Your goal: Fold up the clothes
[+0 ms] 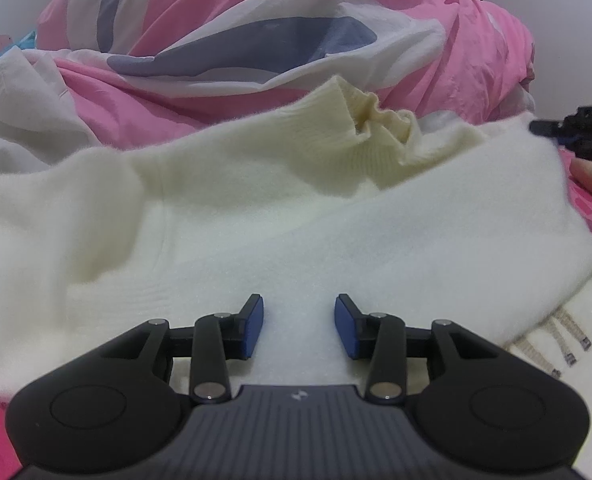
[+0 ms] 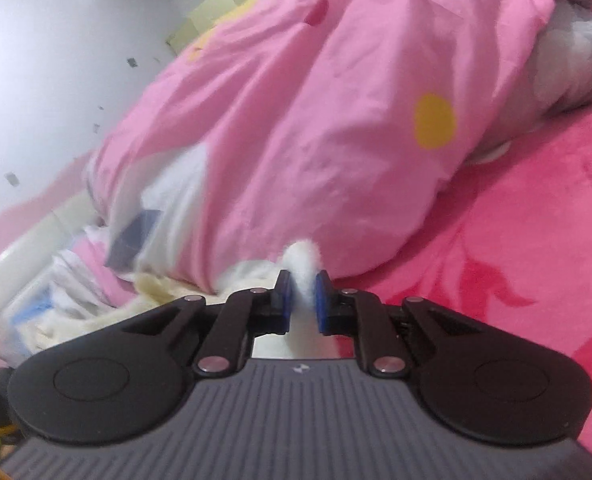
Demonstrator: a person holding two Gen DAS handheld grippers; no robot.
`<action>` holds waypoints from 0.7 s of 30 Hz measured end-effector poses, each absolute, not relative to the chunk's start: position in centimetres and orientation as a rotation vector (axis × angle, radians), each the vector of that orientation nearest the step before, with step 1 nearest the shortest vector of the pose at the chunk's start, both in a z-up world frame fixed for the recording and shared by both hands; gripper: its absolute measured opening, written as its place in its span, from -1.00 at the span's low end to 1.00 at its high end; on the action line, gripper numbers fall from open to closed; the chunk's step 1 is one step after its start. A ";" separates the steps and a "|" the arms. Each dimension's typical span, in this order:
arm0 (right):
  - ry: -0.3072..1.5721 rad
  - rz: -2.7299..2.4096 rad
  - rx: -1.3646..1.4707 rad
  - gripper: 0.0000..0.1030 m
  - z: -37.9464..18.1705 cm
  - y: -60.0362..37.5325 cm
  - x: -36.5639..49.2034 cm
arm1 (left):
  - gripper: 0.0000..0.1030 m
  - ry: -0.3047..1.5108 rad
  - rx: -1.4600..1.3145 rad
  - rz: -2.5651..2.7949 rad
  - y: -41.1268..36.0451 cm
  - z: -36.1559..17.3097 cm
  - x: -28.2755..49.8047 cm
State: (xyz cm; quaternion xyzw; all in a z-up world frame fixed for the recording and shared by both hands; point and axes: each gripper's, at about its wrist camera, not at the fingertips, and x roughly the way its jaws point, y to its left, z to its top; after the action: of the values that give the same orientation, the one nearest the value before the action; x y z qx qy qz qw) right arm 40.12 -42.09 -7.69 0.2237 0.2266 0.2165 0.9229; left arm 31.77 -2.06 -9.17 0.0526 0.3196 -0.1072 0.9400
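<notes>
From the left wrist, the cream sweater [image 1: 256, 208] lies rumpled across the bed, its ribbed collar [image 1: 375, 124] at twelve o'clock. The left gripper [image 1: 299, 326] rests on the knit, jaws spread and gripping nothing. No tidy fold shows yet.

From the right wrist, the right gripper [image 2: 303, 300] pinches a tuft of that sweater [image 2: 301, 264], with the pink duvet [image 2: 335, 100] at twelve o'clock. Folding looks barely begun.

place: home bedroom | evidence: pink duvet [image 2: 335, 120] heaped on pink bed sheet [image 2: 515, 240]
</notes>
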 end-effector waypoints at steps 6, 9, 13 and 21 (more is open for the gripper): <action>0.523 0.353 0.419 -0.81 -10.2 -42.5 43.1 | -0.20 0.651 0.103 -0.219 -2.0 -9.2 31.8; 0.575 0.299 0.419 -0.81 -12.1 -43.2 43.9 | -0.19 0.650 0.102 -0.219 -2.0 -9.2 31.8; 0.608 0.263 0.434 -0.81 -12.9 -43.4 44.3 | -0.19 0.648 0.100 -0.219 -2.0 -9.2 31.7; 0.631 0.073 0.265 -0.72 -10.7 -42.8 44.0 | -0.20 0.646 0.097 -0.219 -2.0 -9.2 31.7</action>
State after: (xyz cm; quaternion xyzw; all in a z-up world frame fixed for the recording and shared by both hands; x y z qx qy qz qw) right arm 44.02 -42.77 -10.71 0.1298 0.3093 0.0356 0.9414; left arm 31.66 -2.03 -9.22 0.0475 0.3165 -0.1074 0.9413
